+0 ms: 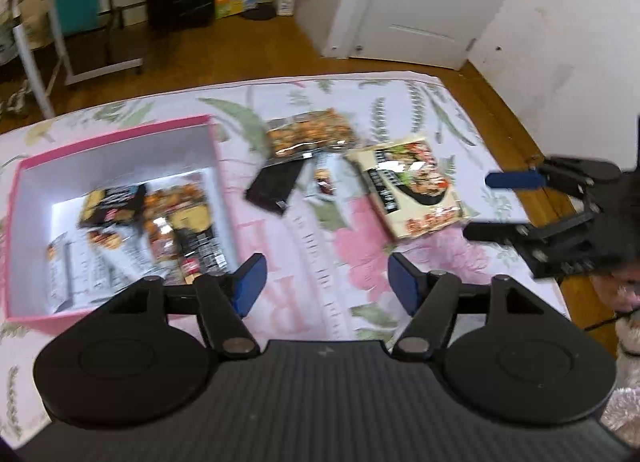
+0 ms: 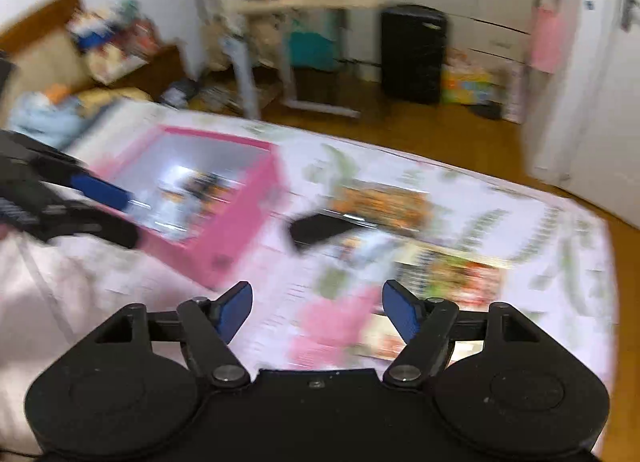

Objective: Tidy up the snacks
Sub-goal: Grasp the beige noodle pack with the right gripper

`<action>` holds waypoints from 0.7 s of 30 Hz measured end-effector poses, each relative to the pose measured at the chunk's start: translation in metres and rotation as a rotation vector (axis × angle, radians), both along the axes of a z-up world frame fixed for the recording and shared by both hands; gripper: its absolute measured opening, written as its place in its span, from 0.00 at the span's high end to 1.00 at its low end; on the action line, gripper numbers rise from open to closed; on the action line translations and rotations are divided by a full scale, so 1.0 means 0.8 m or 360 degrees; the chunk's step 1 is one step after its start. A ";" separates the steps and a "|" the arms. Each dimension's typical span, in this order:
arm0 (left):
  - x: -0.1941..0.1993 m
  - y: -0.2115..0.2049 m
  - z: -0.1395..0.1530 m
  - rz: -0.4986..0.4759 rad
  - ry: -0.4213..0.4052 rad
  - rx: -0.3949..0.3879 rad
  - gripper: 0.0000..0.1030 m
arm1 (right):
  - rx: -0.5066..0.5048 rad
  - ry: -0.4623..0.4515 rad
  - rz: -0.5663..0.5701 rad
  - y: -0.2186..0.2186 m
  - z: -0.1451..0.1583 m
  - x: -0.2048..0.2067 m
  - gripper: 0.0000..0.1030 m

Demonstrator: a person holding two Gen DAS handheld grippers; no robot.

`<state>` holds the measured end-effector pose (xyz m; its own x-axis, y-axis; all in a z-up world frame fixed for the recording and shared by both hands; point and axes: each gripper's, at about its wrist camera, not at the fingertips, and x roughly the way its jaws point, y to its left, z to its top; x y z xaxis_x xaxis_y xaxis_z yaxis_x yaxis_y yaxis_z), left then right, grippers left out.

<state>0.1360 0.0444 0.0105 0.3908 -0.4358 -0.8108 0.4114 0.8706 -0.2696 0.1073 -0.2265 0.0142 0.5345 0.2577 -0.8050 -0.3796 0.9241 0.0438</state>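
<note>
Left tool [image 1: 324, 282] hanging over floral pink-and-green bedsheet [image 1: 360, 246], blue fingers spread wide, gripping nothing. Right tool [image 2: 316, 310] also spread wide, holding nothing, hovering above same bedsheet; its view is blurring. Pink rectangular cardboard box [image 1: 120, 134] lying on bed at left, several snack packets [image 1: 152, 222] lying inside. Orange snack bag [image 1: 308, 134], black flat packet [image 1: 276, 186] and beige noodle packet [image 1: 416, 190] lying on bedsheet right of box, near each other.

A floral bed [image 1: 360, 258] holds a pink box [image 1: 120, 138] left, three snack packs [image 1: 310, 132] right.
</note>
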 end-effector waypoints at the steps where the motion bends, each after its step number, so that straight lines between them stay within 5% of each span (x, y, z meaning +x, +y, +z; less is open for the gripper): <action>1: 0.002 -0.009 -0.002 -0.0005 -0.0004 0.0001 0.30 | -0.0040 0.0040 -0.0039 -0.010 -0.004 0.012 0.26; 4: 0.013 -0.040 -0.013 -0.0037 0.0003 -0.0036 0.28 | -0.0056 0.0167 -0.0046 -0.043 -0.011 0.043 0.26; 14: 0.049 -0.127 -0.087 0.0011 -0.0050 -0.0198 0.24 | -0.0193 0.0203 0.0041 -0.117 -0.037 0.069 0.26; 16: 0.056 -0.148 -0.106 0.0042 -0.0092 -0.0168 0.24 | -0.0129 0.0170 0.0055 -0.124 -0.049 0.077 0.26; 21: 0.089 -0.189 -0.164 0.0071 0.0043 -0.0146 0.24 | 0.0104 0.0216 -0.0103 -0.144 -0.095 0.120 0.26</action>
